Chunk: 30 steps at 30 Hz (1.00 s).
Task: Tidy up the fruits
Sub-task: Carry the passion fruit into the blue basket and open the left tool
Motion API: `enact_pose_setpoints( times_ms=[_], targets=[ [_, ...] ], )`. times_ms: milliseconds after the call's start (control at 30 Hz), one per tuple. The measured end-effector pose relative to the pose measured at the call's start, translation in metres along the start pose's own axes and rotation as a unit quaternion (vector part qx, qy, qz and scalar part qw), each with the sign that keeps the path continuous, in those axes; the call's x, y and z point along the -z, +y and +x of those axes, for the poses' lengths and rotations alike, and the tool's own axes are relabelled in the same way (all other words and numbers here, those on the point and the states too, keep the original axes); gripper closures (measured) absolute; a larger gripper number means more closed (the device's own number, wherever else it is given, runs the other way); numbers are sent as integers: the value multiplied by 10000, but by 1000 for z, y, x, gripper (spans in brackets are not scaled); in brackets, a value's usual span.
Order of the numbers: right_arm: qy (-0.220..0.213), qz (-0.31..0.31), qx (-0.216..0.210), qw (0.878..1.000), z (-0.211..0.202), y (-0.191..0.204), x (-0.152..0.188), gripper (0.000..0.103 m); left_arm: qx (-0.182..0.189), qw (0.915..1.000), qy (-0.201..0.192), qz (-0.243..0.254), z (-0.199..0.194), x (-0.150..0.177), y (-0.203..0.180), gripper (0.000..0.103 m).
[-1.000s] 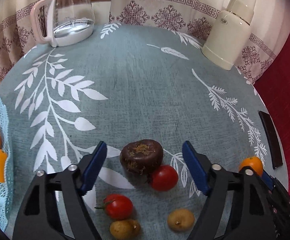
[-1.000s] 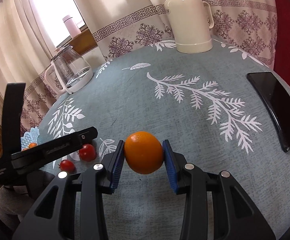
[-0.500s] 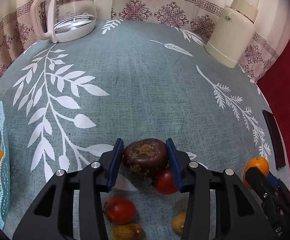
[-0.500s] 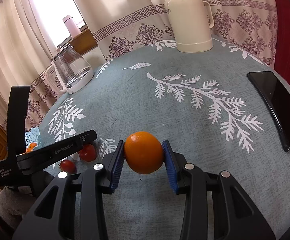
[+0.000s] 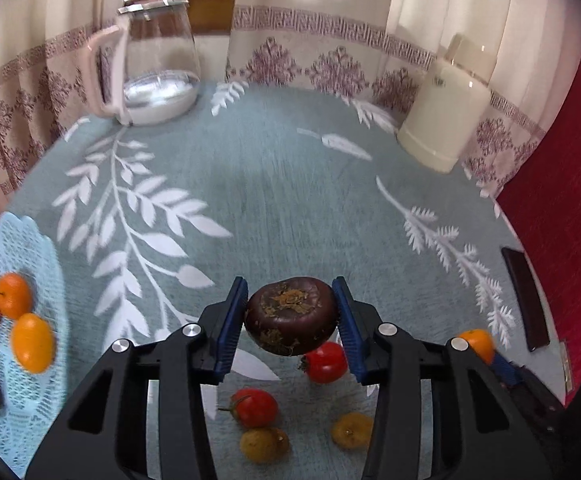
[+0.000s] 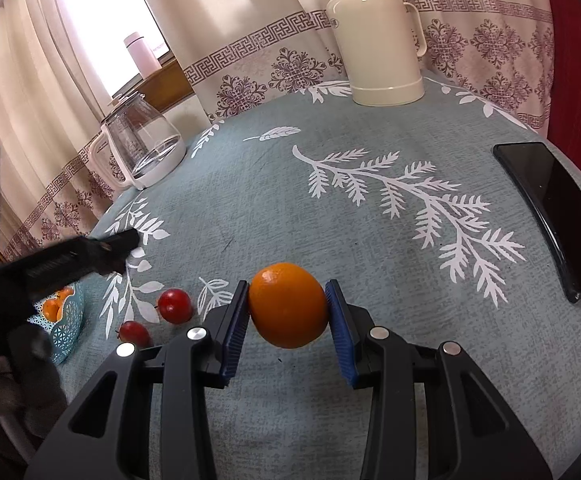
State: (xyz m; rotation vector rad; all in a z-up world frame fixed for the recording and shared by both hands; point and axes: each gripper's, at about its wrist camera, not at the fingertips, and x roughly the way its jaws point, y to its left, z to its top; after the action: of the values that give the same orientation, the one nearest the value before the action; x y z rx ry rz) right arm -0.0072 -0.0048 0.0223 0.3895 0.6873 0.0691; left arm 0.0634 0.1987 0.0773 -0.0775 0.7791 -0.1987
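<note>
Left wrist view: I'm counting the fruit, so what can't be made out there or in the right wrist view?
- Basket: cut off by the left edge; contents partly unseen.
- Yellow fruit: part hidden by the left gripper.
- Basket, right wrist view: mostly hidden by the blurred left gripper.

Two black handheld grippers with blue pads.

The left gripper and the right gripper look alike: matte black plastic fingers with triangular cut-outs, two round silver screws on each finger, and ribbed blue pads on the inner faces. In the right wrist view the left gripper's body shows as a long, blurred black bar at the left edge.
</note>
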Motion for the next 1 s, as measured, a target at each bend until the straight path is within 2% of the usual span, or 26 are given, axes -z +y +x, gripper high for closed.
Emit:
enact_pose_setpoints(
  times_ms=[333,567,1000],
  targets=[
    [-19,-9,17,10000,0,-2,-1,64,-210,9976,-647,-138,-60,-9,22,58],
    [-45,-34,49,10000,-2,-2,1,64,-602,9931,-948,-342,-92,-2,51,58],
    [-114,-99,164,9998,-3,2,1,64,-1281,9838,-915,-853,-114,35,117,58]
  ],
)
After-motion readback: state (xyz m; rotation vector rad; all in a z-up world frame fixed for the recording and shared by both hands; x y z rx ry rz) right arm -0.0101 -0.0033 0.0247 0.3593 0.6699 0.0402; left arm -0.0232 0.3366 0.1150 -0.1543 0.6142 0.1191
